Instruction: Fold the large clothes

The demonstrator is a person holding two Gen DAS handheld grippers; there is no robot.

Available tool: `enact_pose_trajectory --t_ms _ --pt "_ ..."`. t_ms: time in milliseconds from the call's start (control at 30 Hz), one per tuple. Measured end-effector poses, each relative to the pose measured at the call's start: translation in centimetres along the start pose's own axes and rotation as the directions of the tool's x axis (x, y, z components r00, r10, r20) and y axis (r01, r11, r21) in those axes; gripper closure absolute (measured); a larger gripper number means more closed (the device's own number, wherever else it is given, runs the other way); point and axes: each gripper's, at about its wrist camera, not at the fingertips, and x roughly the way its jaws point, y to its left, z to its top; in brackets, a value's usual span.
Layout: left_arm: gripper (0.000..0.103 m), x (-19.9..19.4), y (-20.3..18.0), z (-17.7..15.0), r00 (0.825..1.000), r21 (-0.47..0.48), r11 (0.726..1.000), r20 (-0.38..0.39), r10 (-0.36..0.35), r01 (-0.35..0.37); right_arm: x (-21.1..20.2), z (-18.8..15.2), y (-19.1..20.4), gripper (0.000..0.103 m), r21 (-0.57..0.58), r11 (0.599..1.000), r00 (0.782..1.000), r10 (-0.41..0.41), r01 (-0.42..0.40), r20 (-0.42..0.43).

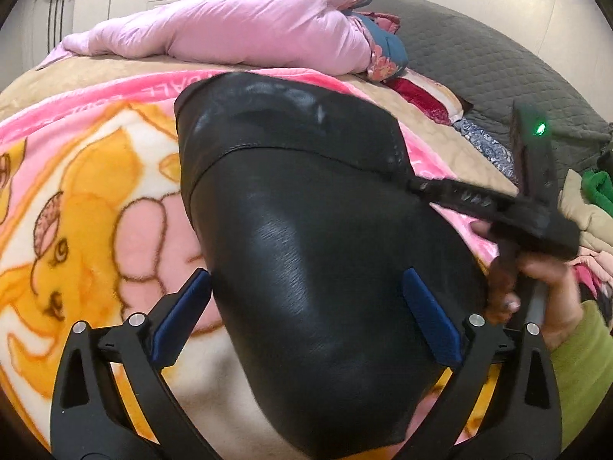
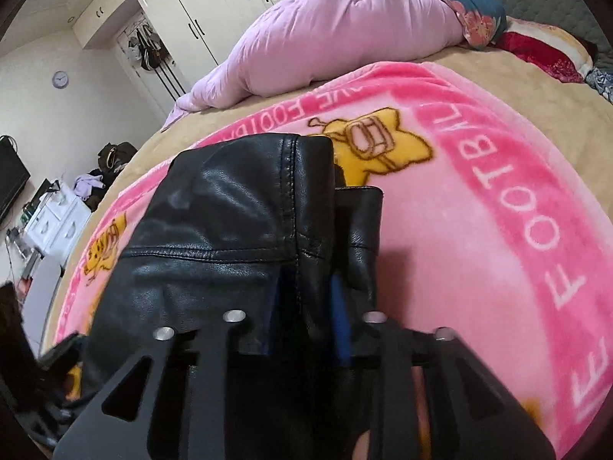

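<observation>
Black leather jacket lies folded on the pink blanket, its long axis running away from both cameras toward the pink quilt. Left gripper hovers over the jacket's near end, jaws spread wide and holding nothing. Right gripper, at the jacket's right edge, has narrow jaws straddling a leather fold; whether the pads press it I cannot tell.

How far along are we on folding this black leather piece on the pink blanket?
Done: the black leather garment lies doubled into a narrow bundle on the pink blanket. In hand: the right gripper has a fold of it between its pads; the left gripper stands wide open around the near end, not pinching. Left: final fold and setting it aside; more clothes wait at the bed's edge.
</observation>
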Motion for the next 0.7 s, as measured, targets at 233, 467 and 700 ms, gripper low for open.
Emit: enact_pose_trajectory --t_ms 233,467,700 --pt "0.010 -0.6 -0.5 -0.2 1.000 0.039 0.999 0.015 0.019 -0.019 -0.3 3.9 0.7 0.041 0.058 0.998 0.999 -0.037 0.038 -0.012" --pt "0.010 -1.2 -1.0 0.2 0.999 0.070 0.997 0.011 0.031 -0.032 -0.7 5.8 3.0 0.096 -0.054 0.998 1.000 -0.015 0.016 0.016" --pt "0.008 -0.4 -1.7 -0.1 1.000 0.084 0.996 0.002 -0.007 0.007 1.5 4.5 1.8 0.091 -0.144 0.960 0.970 -0.242 0.242 0.019"
